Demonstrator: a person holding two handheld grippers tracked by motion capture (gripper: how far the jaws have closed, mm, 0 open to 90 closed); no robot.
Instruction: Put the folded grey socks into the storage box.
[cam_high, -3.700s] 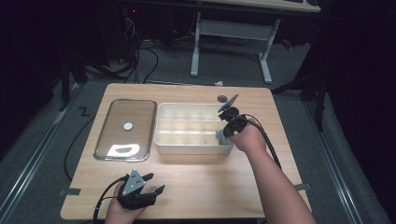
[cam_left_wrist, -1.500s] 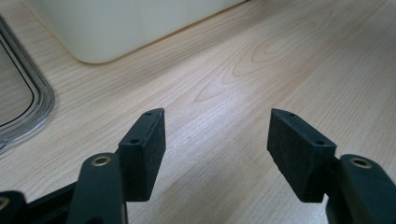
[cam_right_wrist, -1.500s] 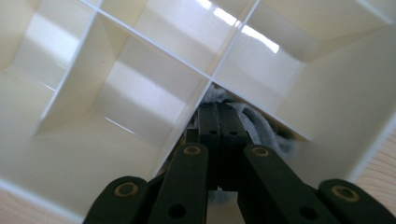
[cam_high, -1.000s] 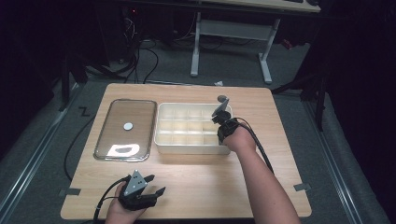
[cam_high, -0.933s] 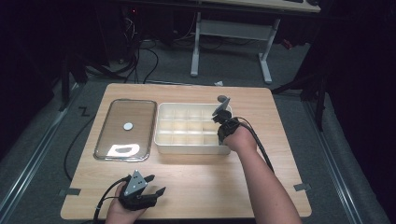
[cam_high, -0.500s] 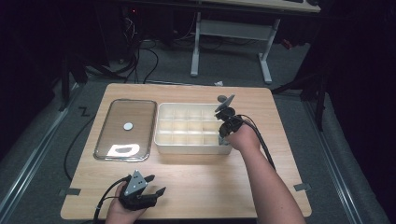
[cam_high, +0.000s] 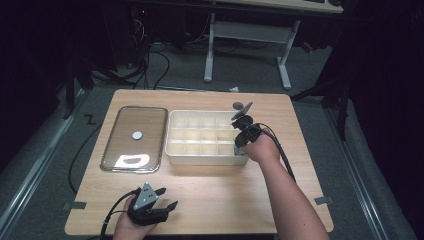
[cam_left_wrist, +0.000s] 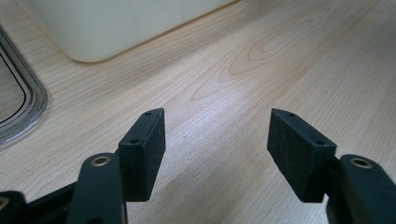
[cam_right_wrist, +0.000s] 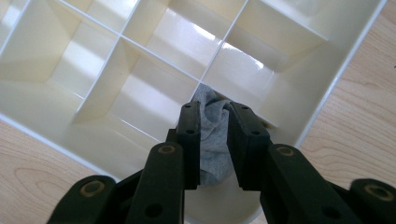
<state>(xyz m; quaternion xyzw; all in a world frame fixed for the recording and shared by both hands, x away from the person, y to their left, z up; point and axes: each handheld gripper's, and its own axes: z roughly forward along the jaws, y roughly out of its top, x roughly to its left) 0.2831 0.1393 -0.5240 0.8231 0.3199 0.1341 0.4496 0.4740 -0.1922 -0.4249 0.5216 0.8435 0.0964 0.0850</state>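
Observation:
A cream divided box stands mid-table. My right gripper points down into its front right corner compartment. In the right gripper view a bunched grey cloth sits in that corner compartment of the box, between the jaws of my right gripper. Those jaws have just been opening, and the pads still touch the cloth on both sides. My left gripper rests near the table's front edge. It is open, and in its own view the left gripper has only bare wood between its jaws.
A clear rectangular lid with a small white disc lies left of the box. A small dark round thing sits on the table behind the box. The other compartments look bare. A cable trails from each gripper.
The right gripper has shifted slightly at the box's right end and still points into the corner compartment. The left gripper has stayed where it was.

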